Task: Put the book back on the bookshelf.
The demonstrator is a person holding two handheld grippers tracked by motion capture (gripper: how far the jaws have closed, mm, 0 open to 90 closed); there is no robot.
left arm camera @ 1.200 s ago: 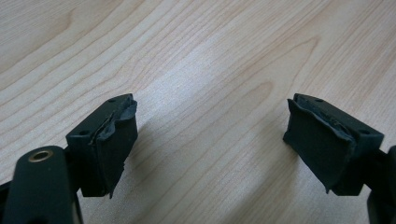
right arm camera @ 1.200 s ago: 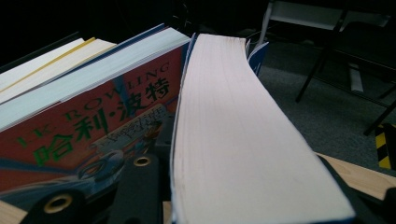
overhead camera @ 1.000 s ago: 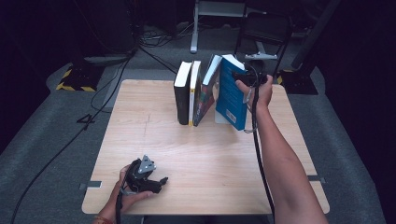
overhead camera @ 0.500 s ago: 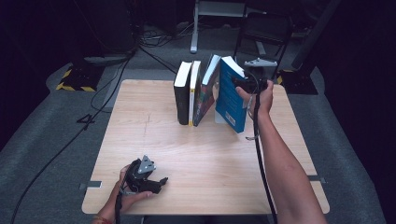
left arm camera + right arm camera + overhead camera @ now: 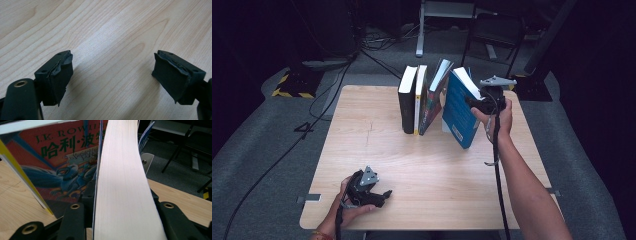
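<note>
The right tool (image 5: 479, 104) clamps the blue book (image 5: 460, 107) by its page edge at the far right of the tabletop (image 5: 422, 170); in the right gripper view the pale page block (image 5: 122, 195) hides the jaws' inner faces, so the pads themselves are out of sight. The book tilts, its lower corner on or just above the wood; which, I cannot tell. Just beside it a red-covered book (image 5: 62, 165) leans, its cover cut off by the frame. Two more books (image 5: 412, 100) stand upright to the left. The left tool (image 5: 384, 194) rests released near the front edge, jaws wide apart over bare wood, nothing between them
</note>
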